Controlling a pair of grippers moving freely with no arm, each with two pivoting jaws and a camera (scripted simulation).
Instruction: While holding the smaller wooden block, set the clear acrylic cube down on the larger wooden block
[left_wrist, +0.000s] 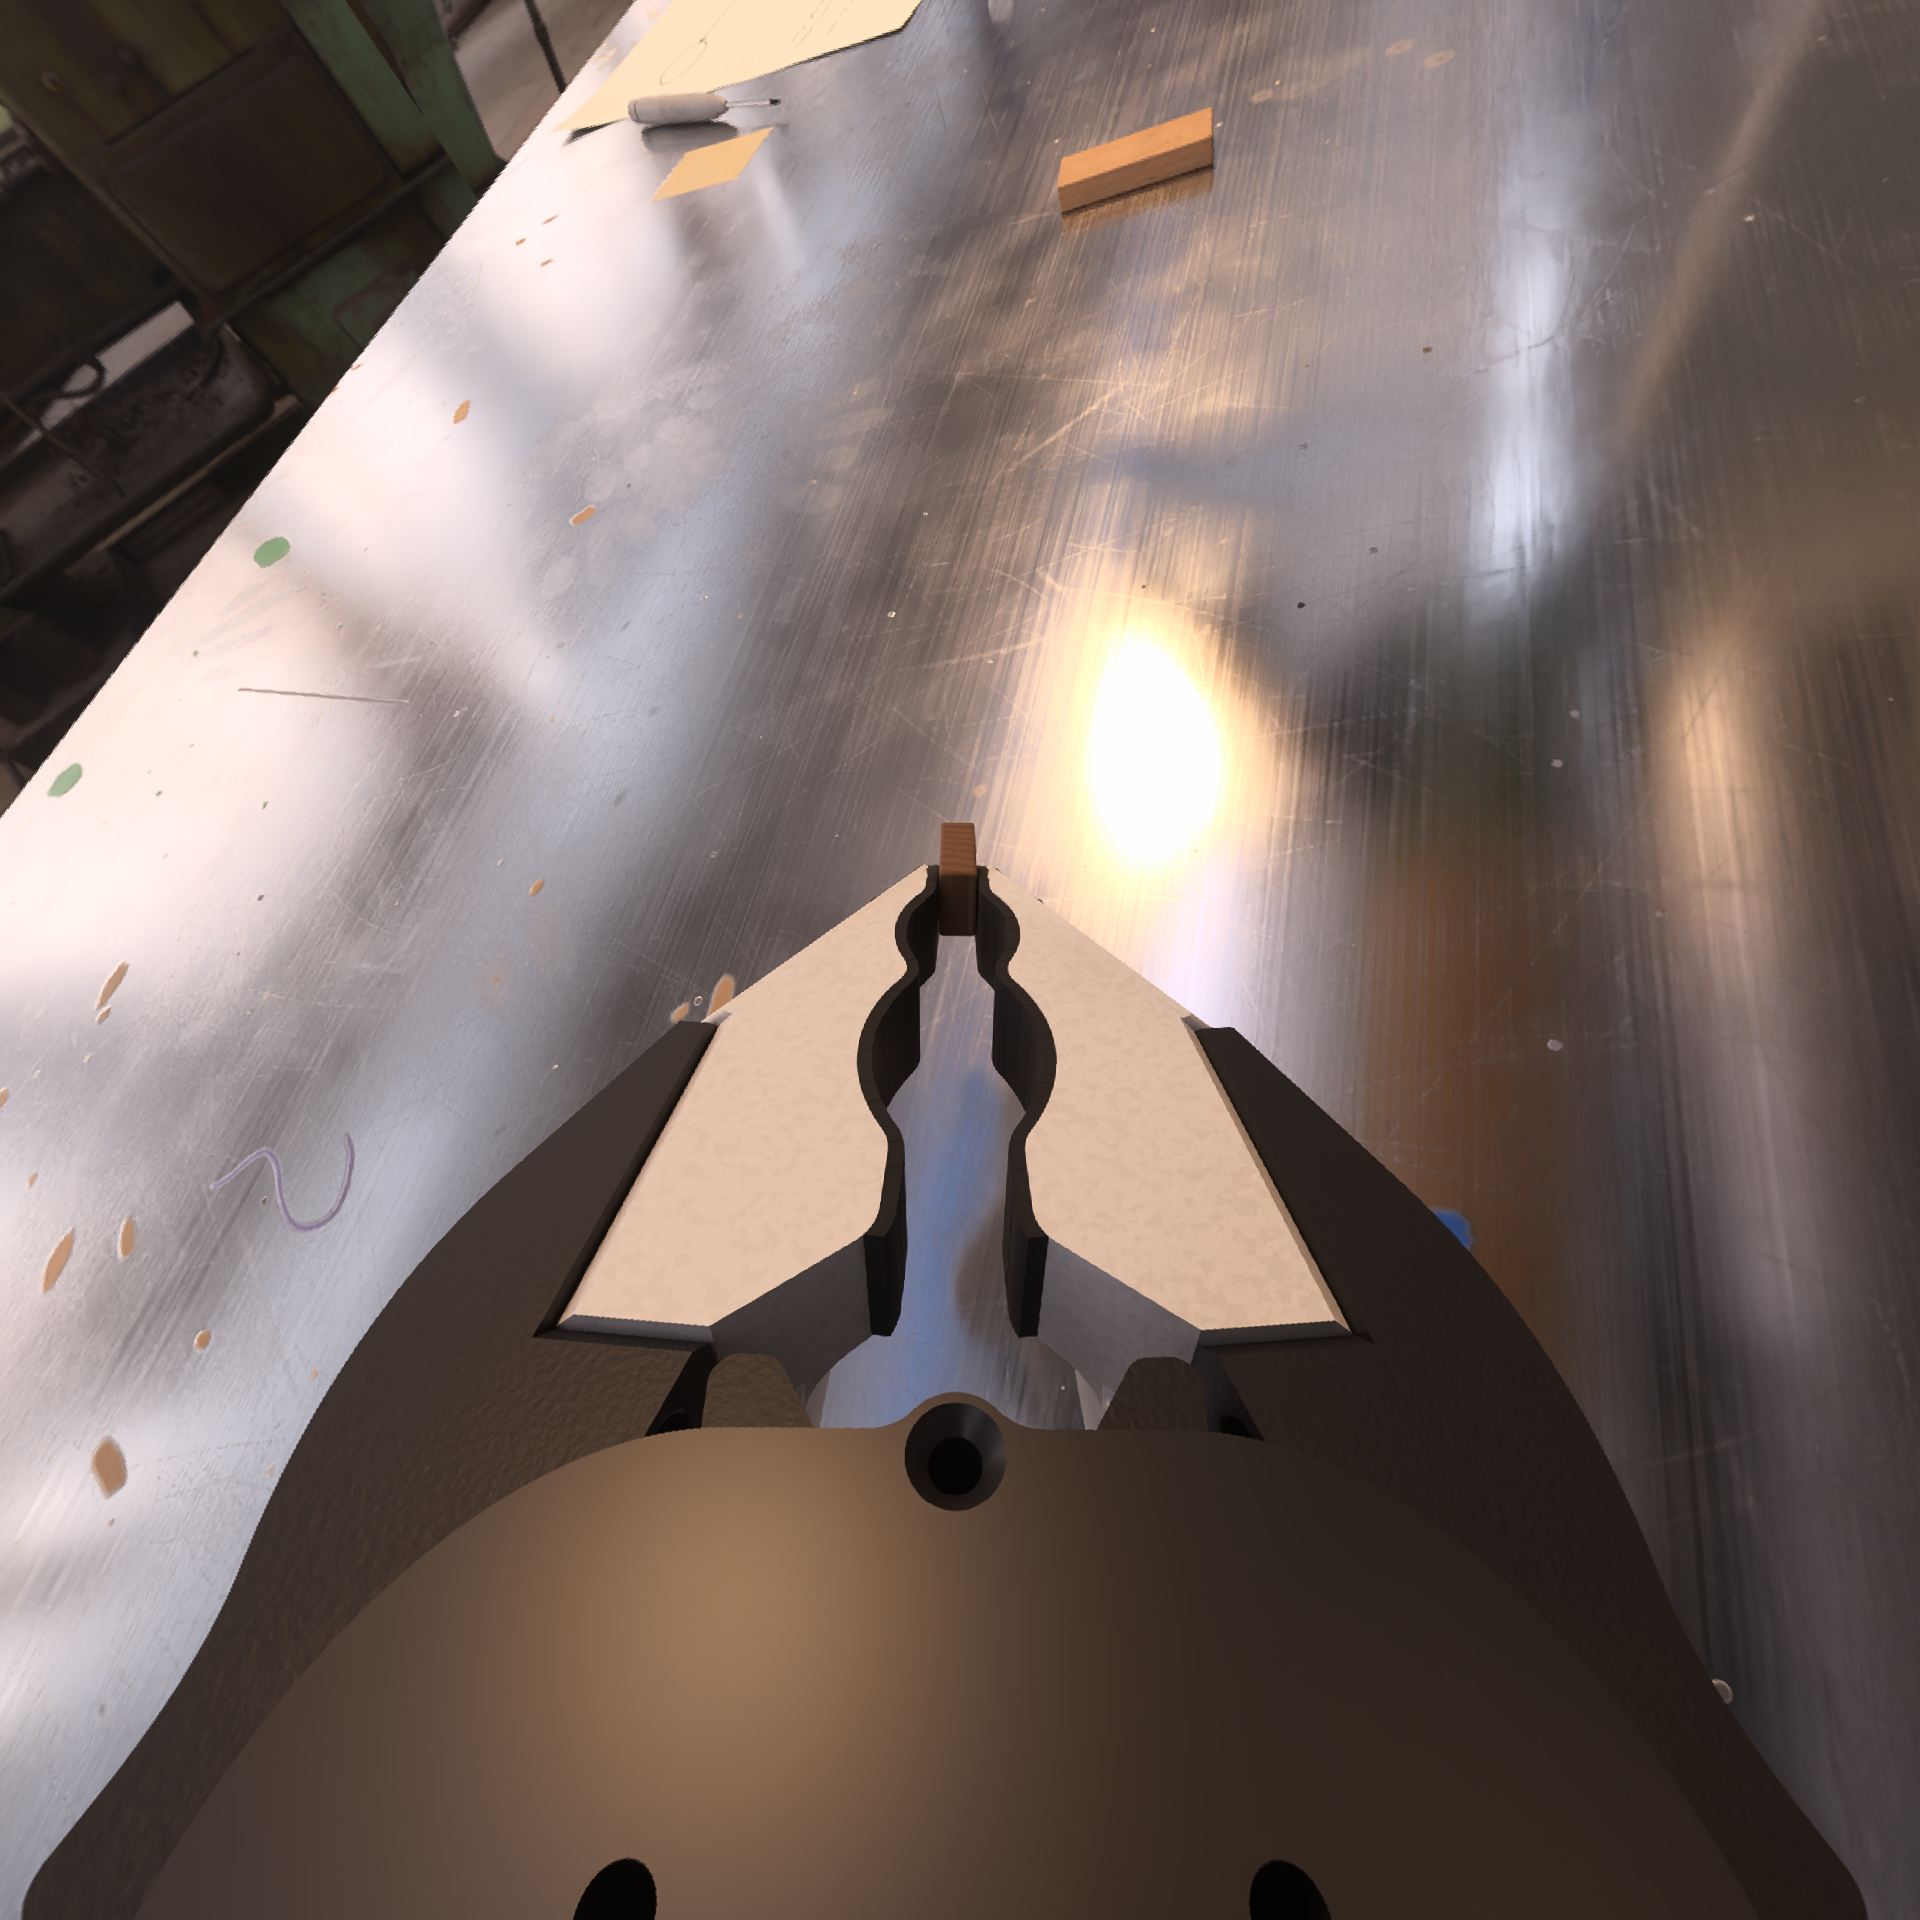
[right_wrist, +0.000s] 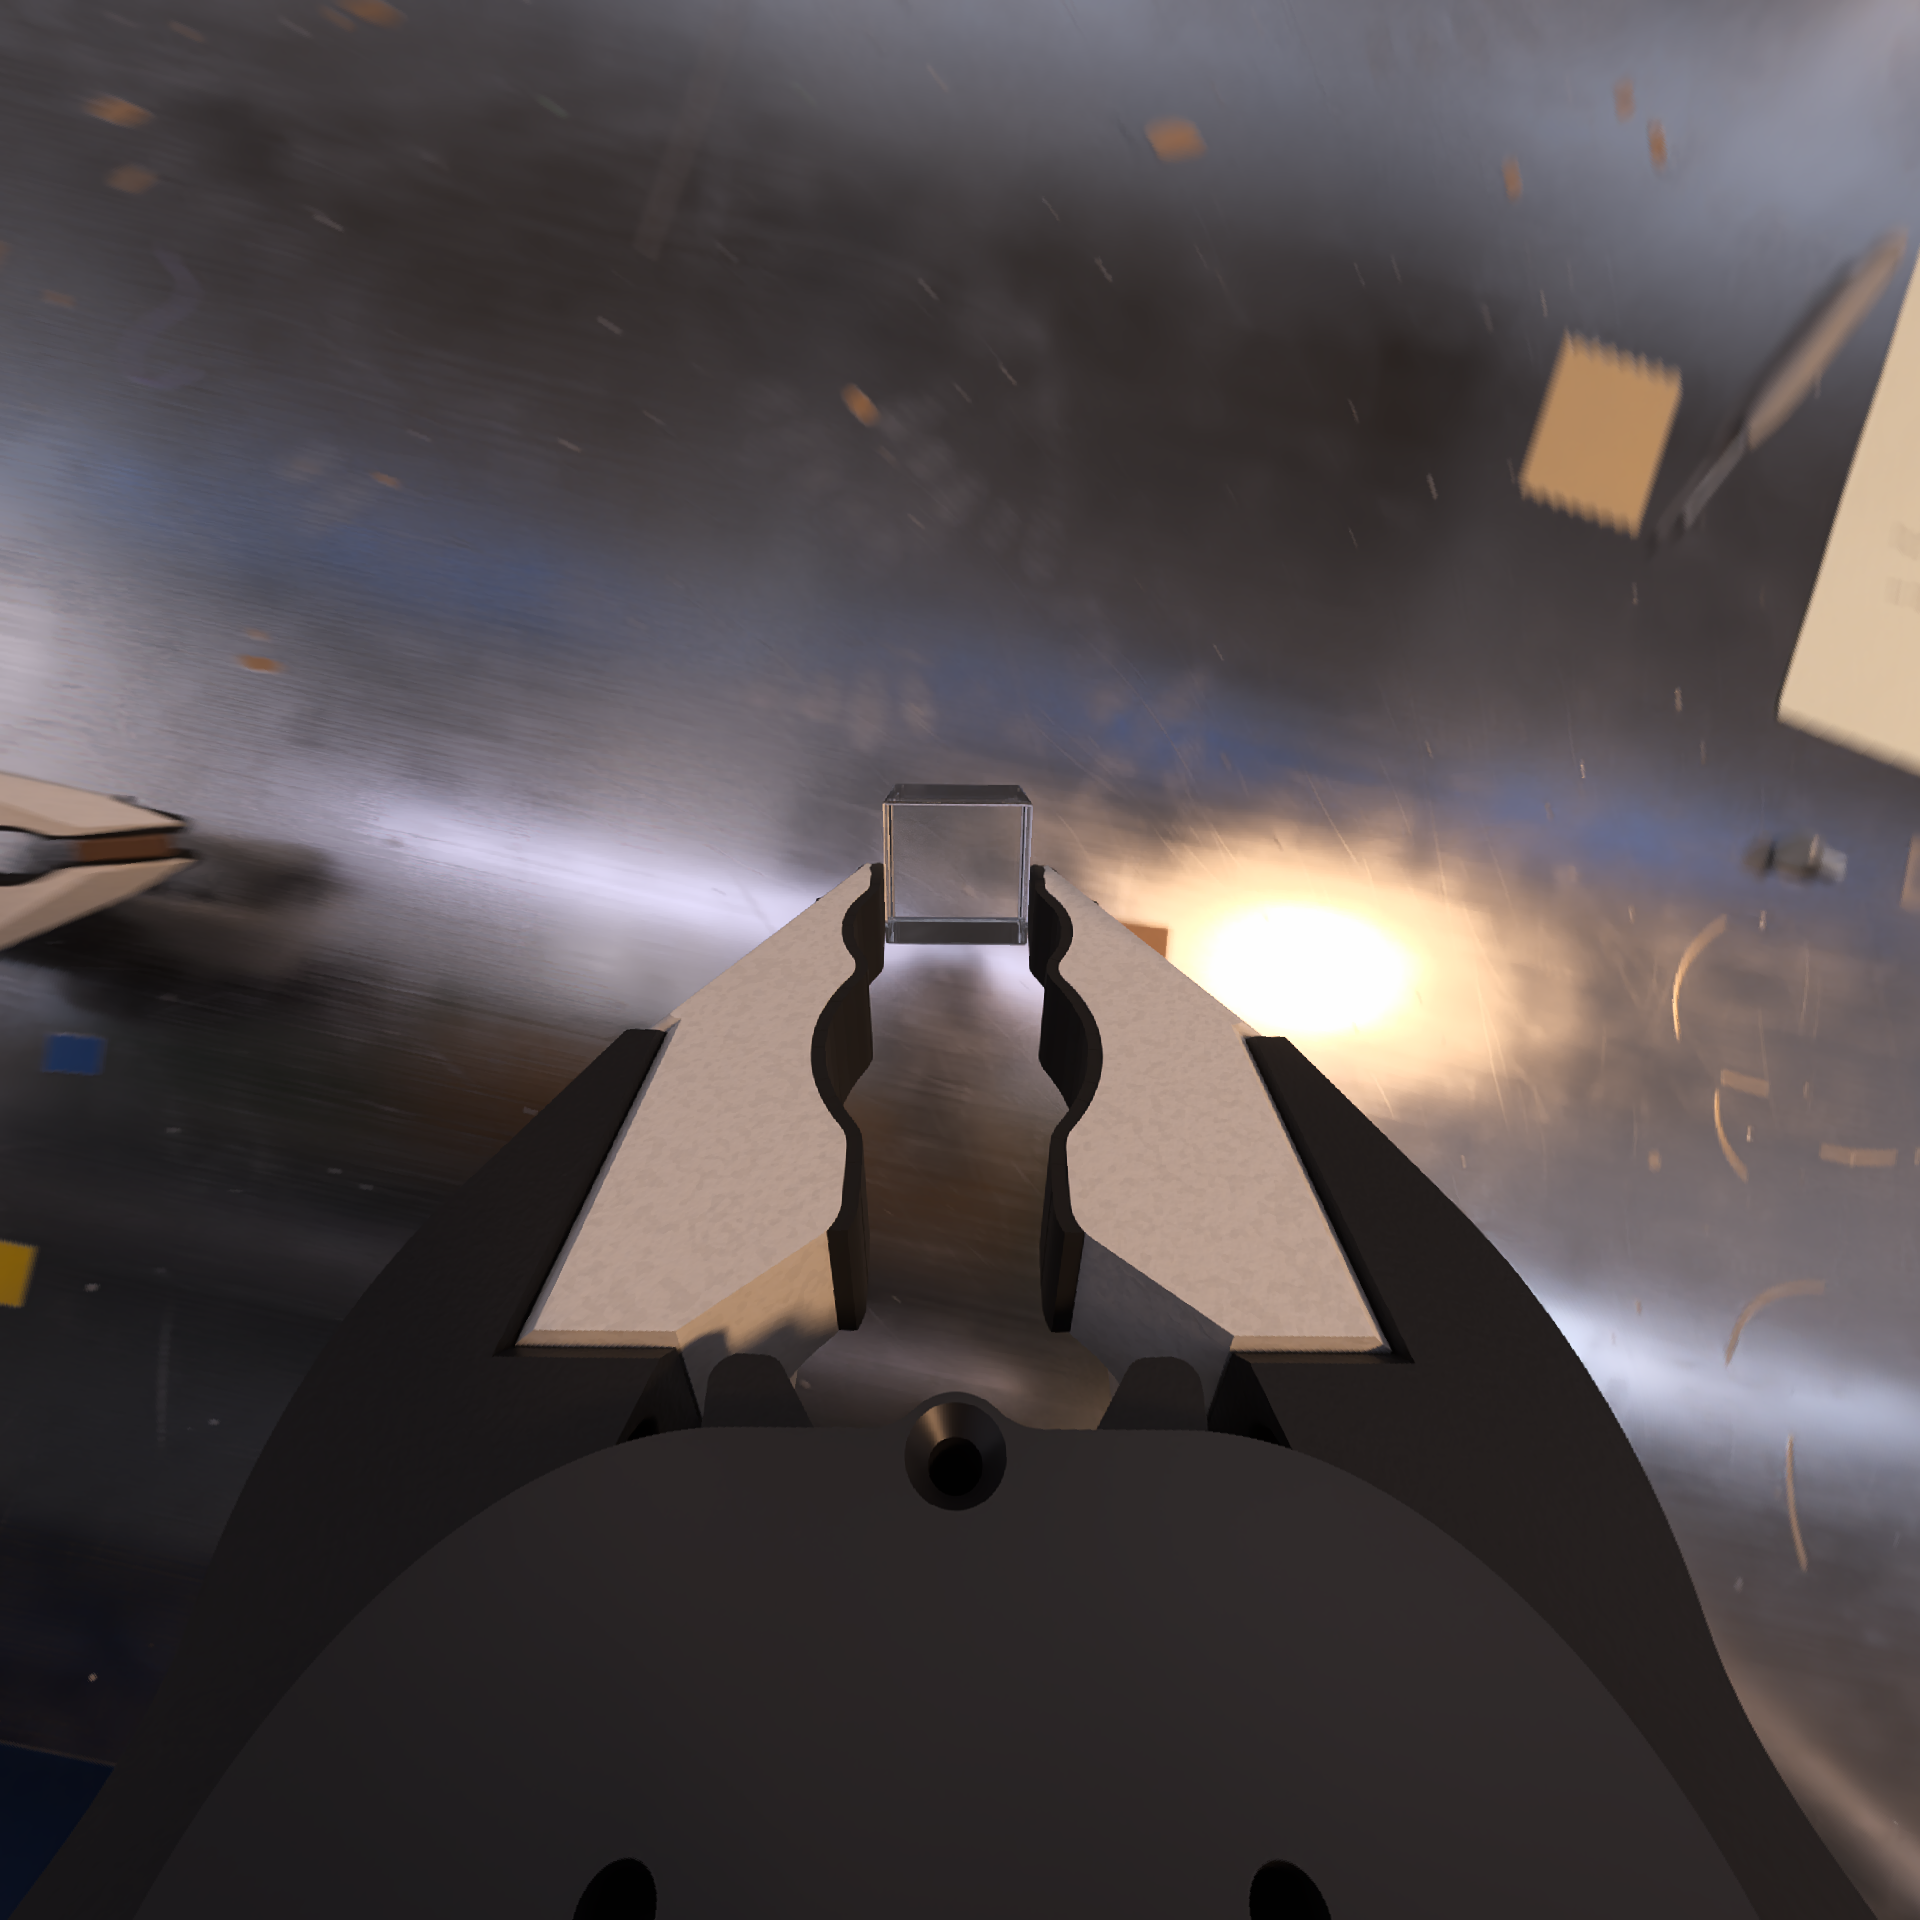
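Observation:
In the left wrist view my left gripper (left_wrist: 957, 891) is shut on the smaller wooden block (left_wrist: 957, 854), which sticks out past the fingertips above the metal table (left_wrist: 623, 623). The larger wooden block (left_wrist: 1136, 161) lies flat on the table far ahead, slightly to the right. In the right wrist view my right gripper (right_wrist: 956, 894) is shut on the clear acrylic cube (right_wrist: 956, 857) at its fingertips, above the table. The left gripper (right_wrist: 94, 852) shows at the left edge with the small block (right_wrist: 125, 849) in it. A brown patch (right_wrist: 1146, 938) beside my right finger cannot be identified.
A tan square note (left_wrist: 715, 161), a pen (left_wrist: 686, 106) and a sheet of paper (left_wrist: 769, 42) lie at the far left near the table edge (left_wrist: 260, 488). They also show at the right: the note (right_wrist: 1600, 447), the pen (right_wrist: 1787, 384), the paper (right_wrist: 1870, 582).

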